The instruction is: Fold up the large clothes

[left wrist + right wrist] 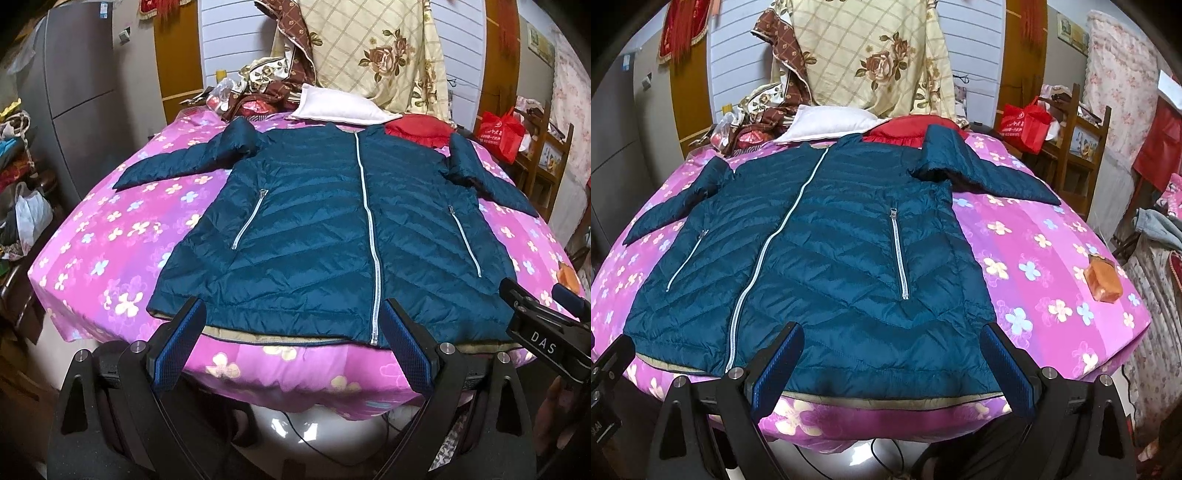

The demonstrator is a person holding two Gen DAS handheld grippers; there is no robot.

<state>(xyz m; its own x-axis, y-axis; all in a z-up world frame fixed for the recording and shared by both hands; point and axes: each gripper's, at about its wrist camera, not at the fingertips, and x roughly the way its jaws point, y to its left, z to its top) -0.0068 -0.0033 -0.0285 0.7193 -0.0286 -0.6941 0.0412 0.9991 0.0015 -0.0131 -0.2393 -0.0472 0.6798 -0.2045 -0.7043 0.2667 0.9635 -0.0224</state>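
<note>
A large teal quilted puffer jacket [314, 229] lies flat, front up and zipped, on a bed with a pink flowered cover [110, 236]. Its sleeves spread out to both sides and its hem hangs at the near edge. The jacket also fills the right wrist view [820, 258]. My left gripper [295, 332] is open and empty, just above the hem left of the zip. My right gripper [892, 354] is open and empty over the right half of the hem. The right gripper also shows at the right edge of the left wrist view [543, 317].
A white pillow [340, 105], a red garment [417, 129] and a floral quilt [373, 51] lie at the bed's far end. An orange packet [1102, 278] lies on the cover [1034, 258] at the right. A wooden chair with a red bag [1027, 122] stands beyond.
</note>
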